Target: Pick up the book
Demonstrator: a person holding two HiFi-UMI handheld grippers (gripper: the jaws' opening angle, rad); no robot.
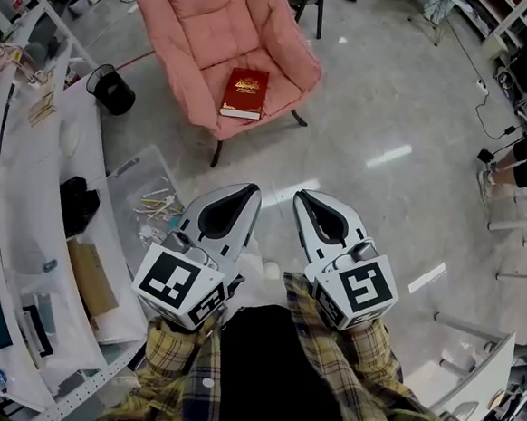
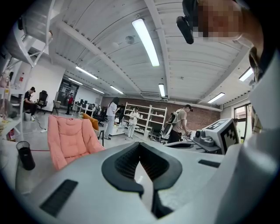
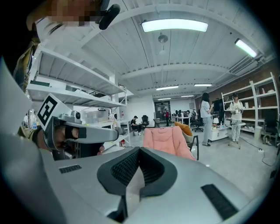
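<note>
Left gripper (image 1: pixel 248 193) and right gripper (image 1: pixel 303 199): jaws pressed together, nothing between them, both close to the person's body. The book (image 1: pixel 245 93) lies flat on the seat of the pink chair (image 1: pixel 192 27), well apart from both. It is probably stiff, moderately heavy and smooth-covered (likely slippery). Pinch across both covers at the near edge, seated deep.

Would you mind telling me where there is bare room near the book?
The chair cushion left of the book is bare, as is the grey floor right of the chair. Crowded: the clear bin and tables at left.
</note>
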